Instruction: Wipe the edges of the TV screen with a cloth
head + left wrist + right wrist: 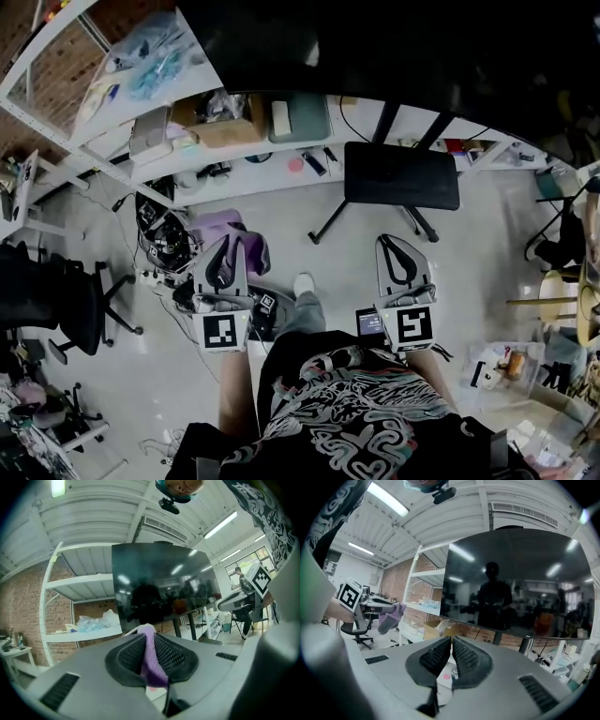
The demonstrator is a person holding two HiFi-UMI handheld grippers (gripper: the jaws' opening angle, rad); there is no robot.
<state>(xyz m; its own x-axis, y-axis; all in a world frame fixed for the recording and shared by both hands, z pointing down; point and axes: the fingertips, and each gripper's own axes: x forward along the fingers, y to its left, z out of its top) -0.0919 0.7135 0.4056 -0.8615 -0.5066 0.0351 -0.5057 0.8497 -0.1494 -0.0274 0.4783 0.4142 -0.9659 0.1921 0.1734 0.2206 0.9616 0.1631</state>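
The big dark TV screen (164, 583) stands on black legs in front of both grippers; it also fills the right gripper view (520, 583) and its top edge (375, 47) shows in the head view. My left gripper (225, 265) is shut on a purple cloth (151, 660), which hangs out past the jaws (251, 242). My right gripper (401, 262) is shut with nothing between its jaws (452, 641). Both are held short of the screen, apart from it. In the right gripper view the cloth (391, 616) dangles at the far left.
White shelves (141, 112) with a cardboard box (220, 122) and plastic bags run behind and left of the TV. The TV stand's black base (401, 175) lies on the floor ahead. Tangled cables (164, 234) and an office chair (56, 300) are at left.
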